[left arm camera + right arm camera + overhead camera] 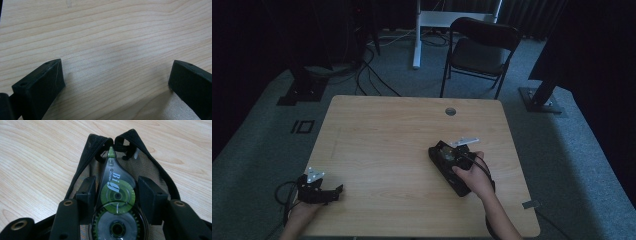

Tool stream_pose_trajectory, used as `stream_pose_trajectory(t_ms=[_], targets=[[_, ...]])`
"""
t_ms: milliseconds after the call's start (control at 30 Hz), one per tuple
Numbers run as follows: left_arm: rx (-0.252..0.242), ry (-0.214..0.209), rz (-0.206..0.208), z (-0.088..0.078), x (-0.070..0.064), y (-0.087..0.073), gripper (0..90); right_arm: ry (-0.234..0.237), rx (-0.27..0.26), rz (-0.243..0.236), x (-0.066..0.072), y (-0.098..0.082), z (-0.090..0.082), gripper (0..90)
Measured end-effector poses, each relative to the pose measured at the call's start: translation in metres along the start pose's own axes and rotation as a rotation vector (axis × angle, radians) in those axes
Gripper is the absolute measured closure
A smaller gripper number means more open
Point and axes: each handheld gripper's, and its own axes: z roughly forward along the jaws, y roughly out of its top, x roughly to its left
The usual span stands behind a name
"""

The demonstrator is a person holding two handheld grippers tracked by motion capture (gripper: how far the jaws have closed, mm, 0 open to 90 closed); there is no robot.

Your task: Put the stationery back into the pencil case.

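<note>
Your right gripper (116,192): its jaws are clamped on the correction tape roller (116,202), one pad on each flat side.
Tape roller: its green tip points away from you, down into the open black mesh pouch (160,173).
Pouch: it lies unzipped on the wooden table (382,140), right of centre, under your right hand (472,177).
Your left gripper (116,82): its jaws stand wide apart over bare wood, holding nothing, at the table's near left corner.
</note>
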Motion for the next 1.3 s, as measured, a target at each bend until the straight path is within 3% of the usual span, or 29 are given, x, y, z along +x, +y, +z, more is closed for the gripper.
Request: stream_pose_trajectory(t_ms=[467,833,1300], targets=[[0.0,0.0,0.0,0.0,0.0,0.0,0.1,-0.031,0.087,-0.039,0.002,0.006,0.016,50.1],[0.0,0.0,0.001,0.0,0.0,0.0,0.1,-0.016,0.121,-0.017,-0.002,0.005,0.022,50.0],[0.0,0.0,0.0,0.0,0.0,0.0,0.1,-0.018,0.176,-0.034,-0.001,0.007,0.029,49.8]])
